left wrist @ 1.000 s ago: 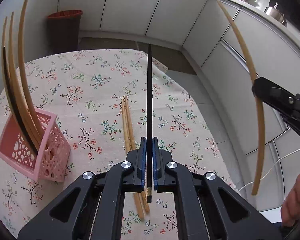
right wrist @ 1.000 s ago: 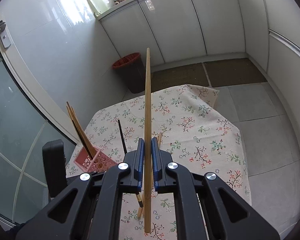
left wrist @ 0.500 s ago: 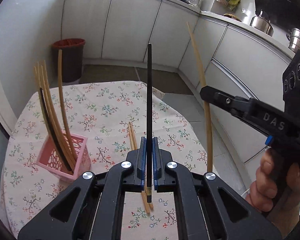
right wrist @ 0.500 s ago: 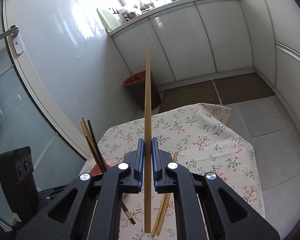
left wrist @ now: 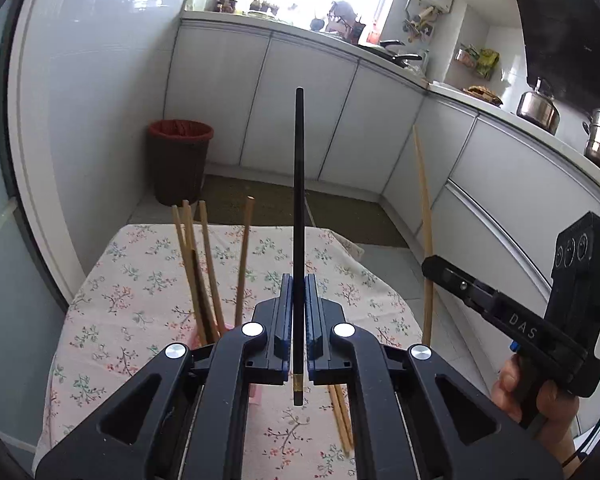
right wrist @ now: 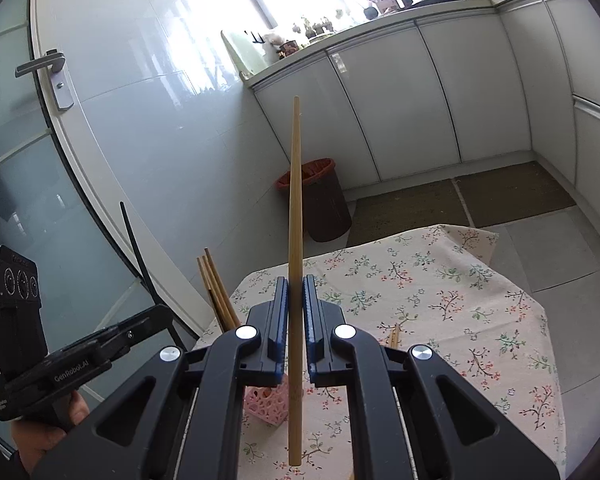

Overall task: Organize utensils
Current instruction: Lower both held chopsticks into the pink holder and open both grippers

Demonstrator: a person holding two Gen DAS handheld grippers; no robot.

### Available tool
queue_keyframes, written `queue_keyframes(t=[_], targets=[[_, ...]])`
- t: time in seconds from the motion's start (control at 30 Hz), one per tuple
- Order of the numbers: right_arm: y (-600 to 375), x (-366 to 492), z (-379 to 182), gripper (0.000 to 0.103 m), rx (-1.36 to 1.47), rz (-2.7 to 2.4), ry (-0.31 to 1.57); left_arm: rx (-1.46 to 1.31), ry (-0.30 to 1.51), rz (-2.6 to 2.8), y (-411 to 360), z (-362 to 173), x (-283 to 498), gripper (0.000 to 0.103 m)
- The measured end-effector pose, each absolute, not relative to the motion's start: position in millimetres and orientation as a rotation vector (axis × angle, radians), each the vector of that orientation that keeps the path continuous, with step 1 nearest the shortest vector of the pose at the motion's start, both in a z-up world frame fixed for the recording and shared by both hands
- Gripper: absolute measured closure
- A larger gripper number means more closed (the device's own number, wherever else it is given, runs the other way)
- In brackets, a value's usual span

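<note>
Both grippers have lifted off the counter (left wrist: 140, 280), left gripper (left wrist: 299, 320) clamped on a black chopstick (left wrist: 299, 200), right gripper (right wrist: 296, 320) on a wooden chopstick (right wrist: 295, 220), ready for the pink basket (right wrist: 266, 402) at seven o'clock.

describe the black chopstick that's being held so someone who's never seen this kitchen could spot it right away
Above the floral-cloth table, the left gripper clamps one black chopstick upright. It is the only black one held; the right gripper holds a pale wooden chopstick, and mostly wooden ones stand in the pink basket.
</note>
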State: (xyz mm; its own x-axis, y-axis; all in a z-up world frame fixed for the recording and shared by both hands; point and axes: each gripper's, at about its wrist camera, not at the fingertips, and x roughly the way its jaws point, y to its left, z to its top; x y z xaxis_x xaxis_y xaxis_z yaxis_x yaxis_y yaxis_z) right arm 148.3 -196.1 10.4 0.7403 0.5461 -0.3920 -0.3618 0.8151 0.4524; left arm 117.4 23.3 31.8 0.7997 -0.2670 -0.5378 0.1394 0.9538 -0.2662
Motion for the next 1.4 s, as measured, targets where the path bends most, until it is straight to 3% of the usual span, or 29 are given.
queue_keyframes(t=[0.33,0.83,0.87,0.93,1.23,1.4], targets=[[-157.1,155.4,3.2,0.095,0.366,0.549,0.469,-0.251,0.548,-0.126,52.2,21.7,127.4,0.098],[-112.2,158.8,-13.6,0.095,0.317,0.552,0.396,-0.175,0.687,-0.073,57.0,-17.8,148.3,0.096],[-108.5,159.6,-15.8,0.095,0.317,0.554,0.398,-0.180,0.712,-0.079,57.7,-19.9,149.6,0.095],[-101.1,160.1,-19.5,0.095,0.307,0.549,0.392,-0.195,0.761,-0.073,62.1,-21.1,150.8,0.080],[-71.9,159.7,-35.9,0.095,0.280,0.514,0.340,-0.418,0.758,-0.043,106.9,-2.6,140.4,0.069],[-61.7,162.1,-45.2,0.095,0.264,0.498,0.348,-0.482,0.780,-0.028,121.5,-6.8,140.3,0.067]])
